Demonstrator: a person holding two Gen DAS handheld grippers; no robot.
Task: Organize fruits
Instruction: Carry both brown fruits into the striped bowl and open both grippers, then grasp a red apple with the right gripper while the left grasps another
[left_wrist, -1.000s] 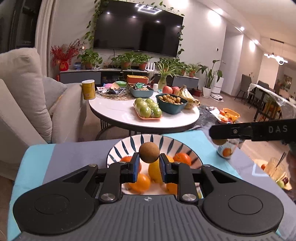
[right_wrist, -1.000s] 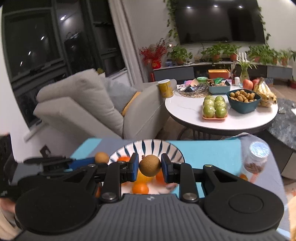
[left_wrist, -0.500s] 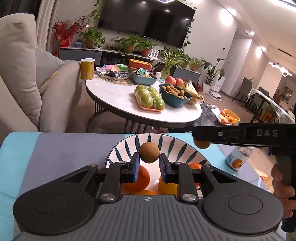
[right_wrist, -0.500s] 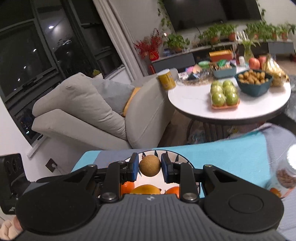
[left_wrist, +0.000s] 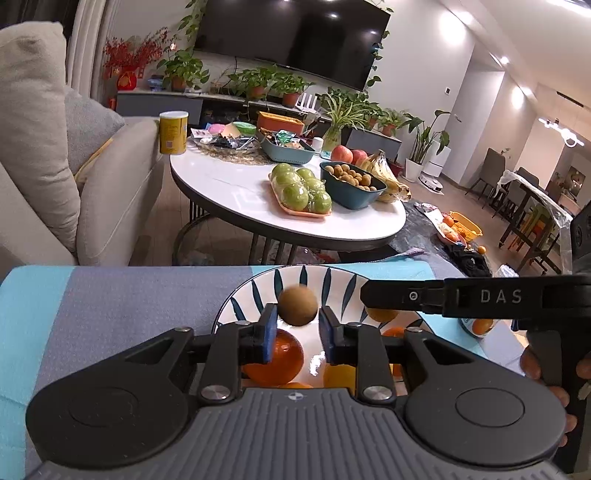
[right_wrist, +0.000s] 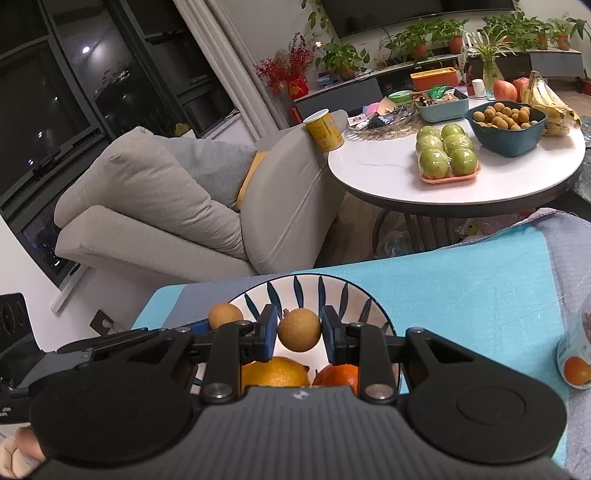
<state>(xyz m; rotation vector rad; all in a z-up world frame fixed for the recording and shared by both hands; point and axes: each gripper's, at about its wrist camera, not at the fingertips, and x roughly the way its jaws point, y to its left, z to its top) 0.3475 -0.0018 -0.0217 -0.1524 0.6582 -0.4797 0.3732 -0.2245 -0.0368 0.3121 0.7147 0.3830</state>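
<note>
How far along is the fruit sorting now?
Done: oranges and a lemon lie in the striped bowl. In hand: the left gripper, jaws opening, lets a blurred longan go over it; the right gripper grips a second longan. Left: release that one too.

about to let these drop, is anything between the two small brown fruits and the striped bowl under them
Nothing visible blocks either drop. The left gripper has its jaws opening, with a brown fruit between them above the striped bowl. The right gripper's fruit also hangs over the bowl. Oranges and a lemon lie below.
</note>
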